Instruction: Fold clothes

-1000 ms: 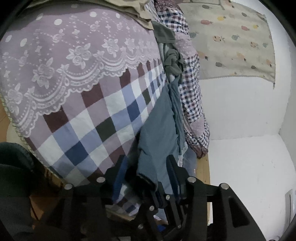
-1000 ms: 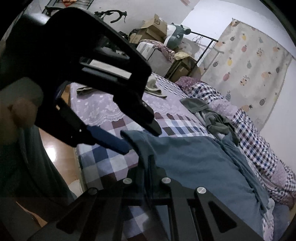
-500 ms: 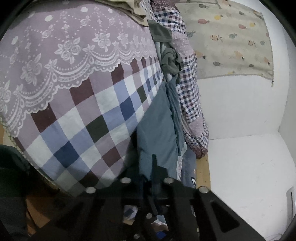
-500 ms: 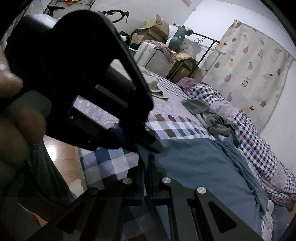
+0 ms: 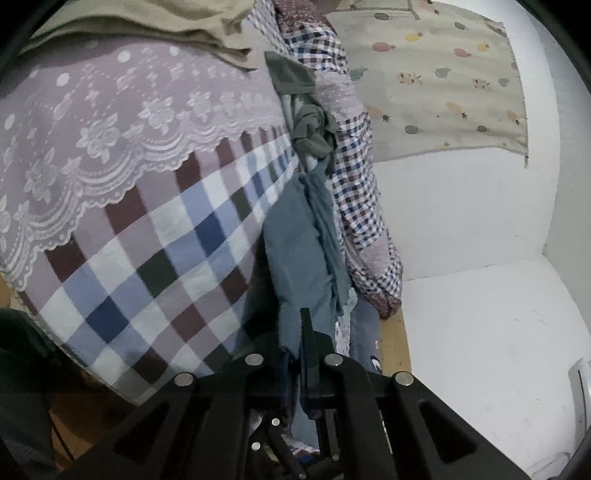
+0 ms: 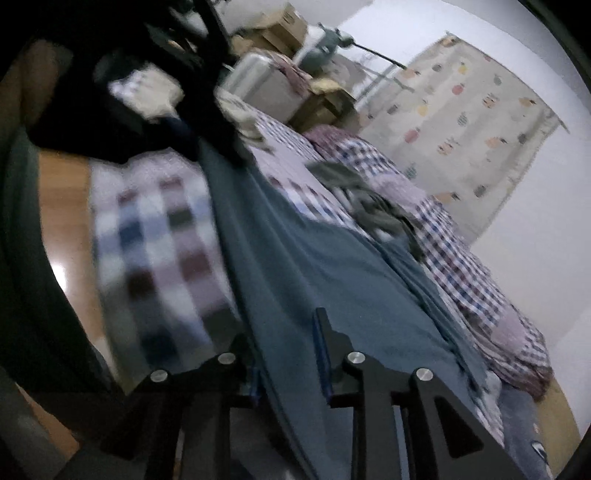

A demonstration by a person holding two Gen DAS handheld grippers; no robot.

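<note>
Item: blue-grey garment (image 5: 295, 258), lying across the lower centre of the checked bedspread (image 5: 155, 258); in the left wrist view it runs from the gripper up toward the rumpled olive clothes (image 5: 314, 133) at upper centre.

Left gripper (image 5: 299, 365): jaws together, clamped on the garment's near edge at bottom centre of frame.

Right gripper (image 6: 291, 354): jaws apart, the garment's cloth running between them; no pinch visible. View blurred by motion.

Progress: early, by my judgement. Garment spread long and flat, no fold line visible. Olive clothes and a beige item (image 5: 177, 26) at the top of frame lie unfolded. A denim piece (image 6: 524, 435) hangs at lower right. All folds remain.

Change against the earlier frames: a second ago the left jaws stood open around the edge, and half a second ago they had closed; the right jaws, then shut on the cloth, now stand apart. The left gripper, formerly large at upper left of the right view, has drawn off, stretching the cloth.
</note>
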